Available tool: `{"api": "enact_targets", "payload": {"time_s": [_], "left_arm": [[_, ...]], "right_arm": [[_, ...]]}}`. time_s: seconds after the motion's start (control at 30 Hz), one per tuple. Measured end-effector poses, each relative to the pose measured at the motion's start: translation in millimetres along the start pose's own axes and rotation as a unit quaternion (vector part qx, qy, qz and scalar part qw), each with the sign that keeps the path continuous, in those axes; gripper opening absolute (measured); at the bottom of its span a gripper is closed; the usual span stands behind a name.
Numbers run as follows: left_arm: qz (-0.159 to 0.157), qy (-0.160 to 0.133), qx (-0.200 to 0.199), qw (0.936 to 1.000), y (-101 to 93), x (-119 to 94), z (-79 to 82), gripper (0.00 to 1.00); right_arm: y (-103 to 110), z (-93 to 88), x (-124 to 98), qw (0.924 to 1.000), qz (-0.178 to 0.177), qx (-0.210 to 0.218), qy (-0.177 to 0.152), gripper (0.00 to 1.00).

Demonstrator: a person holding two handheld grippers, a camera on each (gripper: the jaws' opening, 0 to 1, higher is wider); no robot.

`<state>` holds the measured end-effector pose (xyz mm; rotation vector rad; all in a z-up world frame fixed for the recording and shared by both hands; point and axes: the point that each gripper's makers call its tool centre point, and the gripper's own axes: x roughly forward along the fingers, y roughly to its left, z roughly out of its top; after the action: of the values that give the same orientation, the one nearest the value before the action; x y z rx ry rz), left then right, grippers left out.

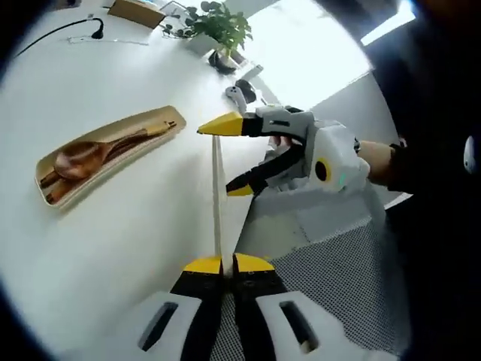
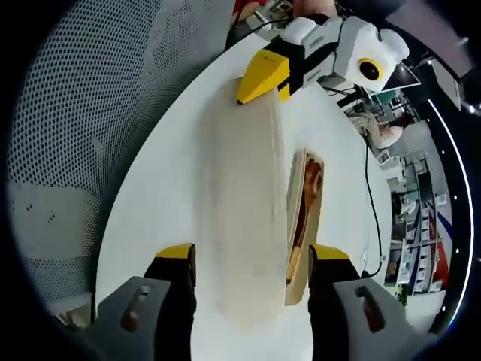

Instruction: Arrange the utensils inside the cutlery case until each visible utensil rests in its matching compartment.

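- Lid of the cutlery case sits edge-on, pinched at one end by the left gripper; the right gripper stands spread around the far end.
- Close the right jaws squarely on that edge before moving it, I judge, or the lid may twist.
- Cutlery case lies well apart on the white table, holding a wooden spoon and chopsticks.
- Room: potted plant, black cable, mesh chair beside the table.

The flat lid looks smeared and blurry in the right gripper view. It hides part of the case. The spoon inside barely peeks out.
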<state>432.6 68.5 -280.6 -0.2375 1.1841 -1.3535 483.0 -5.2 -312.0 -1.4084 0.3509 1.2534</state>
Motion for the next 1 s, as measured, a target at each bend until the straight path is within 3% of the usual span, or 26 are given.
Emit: {"api": "enact_targets", "payload": {"time_s": [0.1, 0.17, 0.4, 0.63, 0.77, 0.83, 0.9, 0.93, 1.0], "left_arm": [[-0.029, 0.008, -0.027, 0.9992, -8.4, -2.9, -1.6, 0.04], [-0.023, 0.012, -0.026, 0.9993, -5.3, -5.0, -2.5, 0.04], [-0.043, -0.01, -0.047, 0.9979, -8.7, -12.3, 5.1, 0.04], [-0.077, -0.01, -0.067, 0.9947, -20.1, -23.3, 10.6, 0.04], [-0.08, -0.011, -0.075, 0.9939, -18.9, -26.3, 9.8, 0.04], [-0.07, -0.053, -0.085, 0.9925, -12.2, -30.2, 22.2, 0.05], [-0.106, -0.059, -0.091, 0.9884, -23.0, -38.7, 26.3, 0.05], [-0.09, -0.071, -0.074, 0.9906, -17.3, -40.9, 30.3, 0.05], [-0.056, -0.1, -0.043, 0.9925, -6.5, -45.2, 39.2, 0.06]], "right_arm": [[-5.2, 3.9, -0.4, 0.9999, -0.005, -0.014, -0.003, 0.6], [-9.6, 6.1, -3.4, 0.999, -0.013, -0.042, 0.0, 0.59], [-15.9, 14.3, -7.2, 0.9995, -0.014, 0.003, -0.027, 0.58], [-17.1, 14.1, -7.3, 0.9997, -0.013, -0.013, -0.017, 0.42], [-12.5, 18.6, -8.7, 0.9992, 0.014, 0.025, -0.028, 0.41], [-11.8, 16.4, -9.3, 0.9977, 0.021, 0.058, -0.026, 0.41], [-16.9, 19.9, -11.1, 0.9965, 0.022, 0.068, -0.043, 0.41], [-16.9, 14.9, -10.2, 0.9947, 0.028, 0.094, -0.03, 0.41], [-21.8, 14.5, -9.8, 0.9924, 0.033, 0.112, -0.039, 0.41]]}}
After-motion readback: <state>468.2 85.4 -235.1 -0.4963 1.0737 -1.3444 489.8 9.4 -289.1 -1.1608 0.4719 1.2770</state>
